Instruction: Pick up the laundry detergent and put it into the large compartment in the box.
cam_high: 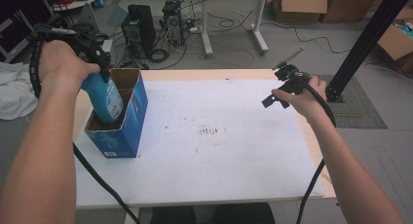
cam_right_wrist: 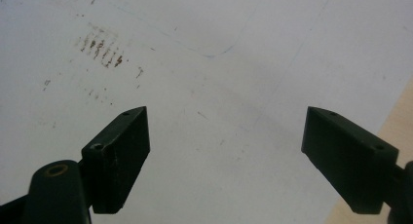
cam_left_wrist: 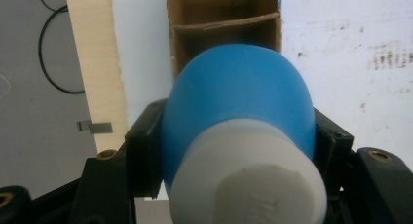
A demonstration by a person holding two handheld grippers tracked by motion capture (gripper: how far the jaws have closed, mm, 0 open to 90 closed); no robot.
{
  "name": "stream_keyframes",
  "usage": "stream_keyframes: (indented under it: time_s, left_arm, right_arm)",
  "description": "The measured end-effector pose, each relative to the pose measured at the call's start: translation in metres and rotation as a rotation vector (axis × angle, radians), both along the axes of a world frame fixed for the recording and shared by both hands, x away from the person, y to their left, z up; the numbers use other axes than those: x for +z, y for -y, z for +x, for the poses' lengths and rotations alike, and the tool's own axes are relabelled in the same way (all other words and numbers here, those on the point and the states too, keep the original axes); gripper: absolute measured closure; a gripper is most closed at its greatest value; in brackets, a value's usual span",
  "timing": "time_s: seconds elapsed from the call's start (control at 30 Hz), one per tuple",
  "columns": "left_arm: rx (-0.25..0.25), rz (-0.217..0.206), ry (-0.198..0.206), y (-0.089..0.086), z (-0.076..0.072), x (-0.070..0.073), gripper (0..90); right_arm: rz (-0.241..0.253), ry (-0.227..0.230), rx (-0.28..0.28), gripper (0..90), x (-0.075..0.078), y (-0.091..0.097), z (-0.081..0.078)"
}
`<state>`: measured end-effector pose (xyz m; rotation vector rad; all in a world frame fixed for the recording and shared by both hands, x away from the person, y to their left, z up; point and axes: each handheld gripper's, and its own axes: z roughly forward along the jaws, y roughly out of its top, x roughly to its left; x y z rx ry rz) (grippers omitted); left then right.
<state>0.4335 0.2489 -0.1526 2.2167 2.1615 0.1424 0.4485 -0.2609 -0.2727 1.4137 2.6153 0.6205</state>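
A blue bottle (cam_high: 105, 100) with a white cap (cam_left_wrist: 251, 180) hangs partly inside an open blue cardboard box (cam_high: 127, 121) at the table's left. My left gripper (cam_high: 100, 63) is shut on the bottle, one black jaw on each side of its shoulder (cam_left_wrist: 238, 95). The bottle's lower part is hidden by the box wall. A cardboard divider (cam_left_wrist: 224, 23) crosses the inside of the box beyond the bottle. My right gripper (cam_high: 277, 95) stands open over the right part of the white table top (cam_high: 219, 151), with nothing between its fingers (cam_right_wrist: 122, 151).
Brown smudges (cam_high: 210, 131) mark the middle of the white sheet. The table's wooden edge (cam_high: 331, 185) shows at the right. On the floor beyond stand computer towers (cam_high: 141, 27), loose cables, a desk leg and cardboard boxes (cam_high: 299, 5). A black frame post (cam_high: 367, 39) rises at right.
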Motion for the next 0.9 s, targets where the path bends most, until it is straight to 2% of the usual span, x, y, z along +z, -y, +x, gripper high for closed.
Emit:
stream_keyframes:
  time_s: [0.07,0.57,0.77,0.9]
  left_arm:
    - [-0.007,0.01,-0.007,0.0,0.001,-0.009,38.1]
    - [-0.002,-0.003,-0.066,0.0,0.006,-0.066,38.1]
    - [-0.006,0.0,-0.091,0.0,0.006,-0.083,38.1]
    - [-0.01,0.002,-0.093,0.002,0.007,-0.09,38.2]
  right_arm:
    - [0.001,-0.001,0.0,17.7,-0.001,0.0,0.0]
    - [0.001,-0.004,0.008,17.6,-0.007,-0.001,0.001]
    - [-0.001,-0.005,0.012,17.6,-0.009,-0.003,0.002]
    - [-0.001,-0.007,0.012,17.7,-0.009,-0.004,0.002]
